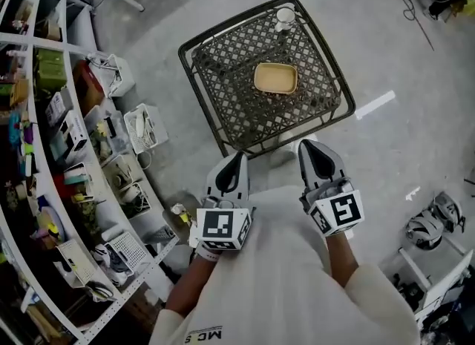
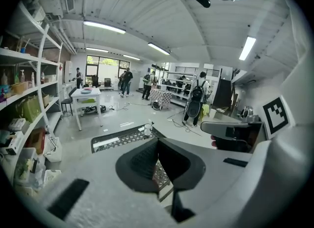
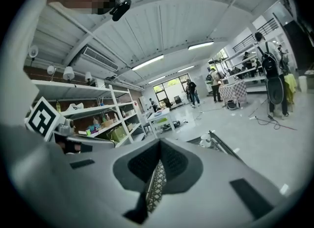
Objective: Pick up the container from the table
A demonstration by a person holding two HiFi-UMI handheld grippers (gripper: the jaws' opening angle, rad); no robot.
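Observation:
A shallow tan container lies near the middle of a black metal lattice table. A white cup stands at the table's far corner. My left gripper and right gripper hang side by side in front of my chest, just short of the table's near edge, both pointing at it. Each is shut with nothing held. In the left gripper view the left gripper hides the container; only the table's edge and cup show. The right gripper likewise shows only lattice and the cup.
Curved white shelves packed with boxes and gear run along the left. Bins and a basket stand on the floor between shelves and table. Helmets lie at the right. A white table and several people stand far off.

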